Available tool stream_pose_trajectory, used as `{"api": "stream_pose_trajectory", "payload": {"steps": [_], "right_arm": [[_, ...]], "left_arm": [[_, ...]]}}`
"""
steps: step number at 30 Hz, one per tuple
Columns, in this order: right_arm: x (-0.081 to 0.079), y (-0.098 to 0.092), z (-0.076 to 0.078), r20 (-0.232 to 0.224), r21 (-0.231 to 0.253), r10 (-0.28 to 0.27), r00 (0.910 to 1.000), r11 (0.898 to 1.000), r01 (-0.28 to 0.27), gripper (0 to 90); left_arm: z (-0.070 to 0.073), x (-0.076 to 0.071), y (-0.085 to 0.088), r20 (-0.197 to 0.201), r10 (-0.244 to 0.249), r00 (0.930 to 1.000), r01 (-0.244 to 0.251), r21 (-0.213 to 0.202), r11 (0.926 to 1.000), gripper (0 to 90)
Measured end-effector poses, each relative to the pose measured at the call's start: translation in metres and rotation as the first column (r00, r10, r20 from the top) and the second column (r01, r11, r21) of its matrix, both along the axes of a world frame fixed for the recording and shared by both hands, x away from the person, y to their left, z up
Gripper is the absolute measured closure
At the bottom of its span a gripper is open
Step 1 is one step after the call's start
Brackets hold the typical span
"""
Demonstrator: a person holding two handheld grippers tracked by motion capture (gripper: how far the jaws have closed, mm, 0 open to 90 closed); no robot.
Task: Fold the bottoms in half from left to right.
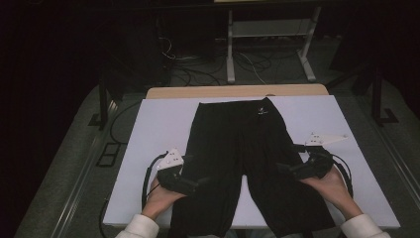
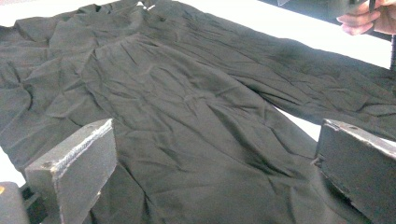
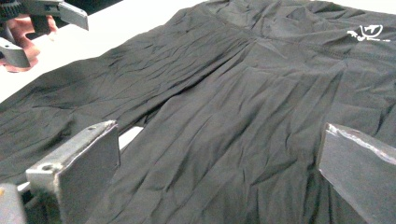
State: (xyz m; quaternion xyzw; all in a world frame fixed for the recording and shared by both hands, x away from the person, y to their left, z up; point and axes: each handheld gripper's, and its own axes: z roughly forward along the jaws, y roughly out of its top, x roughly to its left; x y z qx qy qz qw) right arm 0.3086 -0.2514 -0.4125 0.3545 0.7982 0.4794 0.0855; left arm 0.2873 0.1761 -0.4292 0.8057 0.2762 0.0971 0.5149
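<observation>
A pair of black trousers (image 1: pixel 237 148) lies flat on a white board (image 1: pixel 158 124), waist at the far end and both legs pointing toward the person. A small white logo (image 1: pixel 261 112) marks the waistband. My left gripper (image 1: pixel 200 182) hovers at the outer edge of the left leg, open, jaws wide apart above the wrinkled cloth (image 2: pixel 187 107). My right gripper (image 1: pixel 283 167) sits over the right leg, also open, with the fabric (image 3: pixel 243 107) and the logo (image 3: pixel 369 31) ahead of it. Nothing is held in either one.
The board rests on a wooden table (image 1: pixel 237 90). Behind it stand a white metal frame (image 1: pixel 270 44) and cables on the floor (image 1: pixel 198 69). Bare white board (image 1: pixel 322 114) shows beside both trouser legs. The other hand (image 2: pixel 364 18) appears far off in the left gripper view.
</observation>
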Motion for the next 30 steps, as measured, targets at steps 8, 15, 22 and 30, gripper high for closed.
{"api": "stream_pose_trajectory", "payload": {"steps": [8,15,22,30], "right_arm": [[0.01,0.005,0.01,0.005,-0.003,0.0,1.0,1.0,0.0,0.0],[0.019,0.008,0.016,0.008,-0.007,-0.005,1.0,1.0,0.005,0.0],[0.028,0.011,0.023,0.013,-0.01,-0.006,0.9999,1.0,0.006,0.0],[0.037,0.016,0.03,0.021,-0.011,-0.008,0.9997,1.0,0.008,0.0]], "left_arm": [[0.0,-0.001,0.001,0.002,0.006,1.0,-0.006,-0.004,1.0,0.0],[0.0,-0.001,0.0,0.001,0.004,1.0,-0.004,-0.004,1.0,0.0],[0.0,-0.001,0.0,-0.001,0.004,1.0,-0.004,-0.007,1.0,0.0],[0.0,-0.001,0.0,-0.002,0.002,1.0,-0.002,-0.006,1.0,0.0]]}}
